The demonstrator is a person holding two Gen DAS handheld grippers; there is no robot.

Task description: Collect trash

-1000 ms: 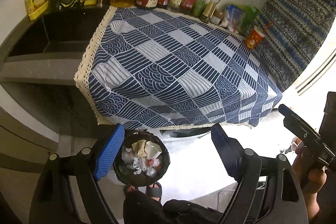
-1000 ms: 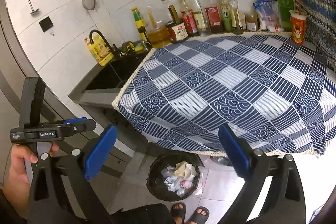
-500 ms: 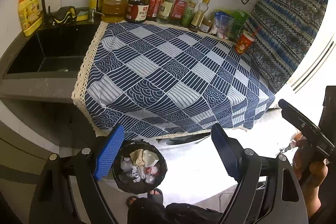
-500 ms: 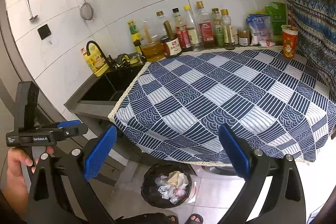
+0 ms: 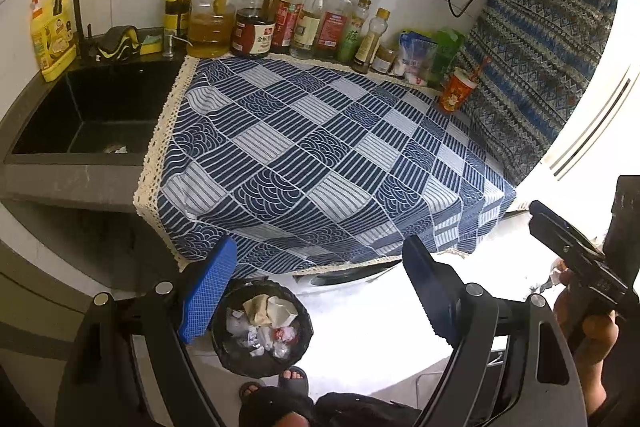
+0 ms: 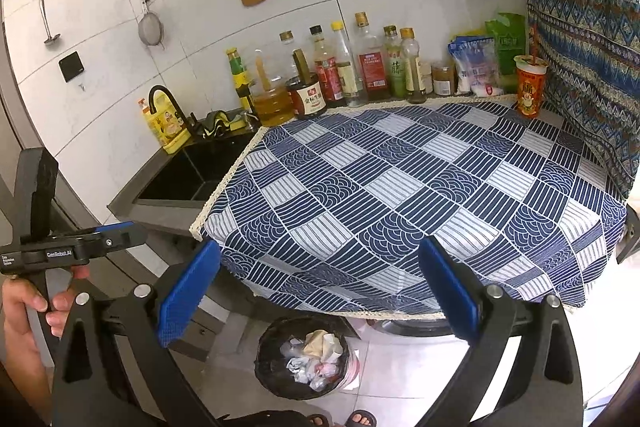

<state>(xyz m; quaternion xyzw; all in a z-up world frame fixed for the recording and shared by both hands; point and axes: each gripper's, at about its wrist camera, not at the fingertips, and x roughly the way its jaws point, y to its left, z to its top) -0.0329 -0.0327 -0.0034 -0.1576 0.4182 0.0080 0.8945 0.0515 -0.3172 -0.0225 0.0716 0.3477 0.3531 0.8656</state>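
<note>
Judging by the round black-lined trash bin (image 6: 306, 357) on the floor at 6 o'clock, already heaped with crumpled white and tan paper scraps (image 6: 316, 349), collection looks nearly finished. The blue-and-white patchwork cloth (image 6: 408, 195) with its cream lace trim shows no litter. Both the left gripper (image 5: 316, 291) and right gripper (image 6: 320, 291) hang empty, ribbed blue pads spread wide.

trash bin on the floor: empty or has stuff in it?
Not empty: trash bin holds crumpled paper and wrappers, below its rim.
</note>
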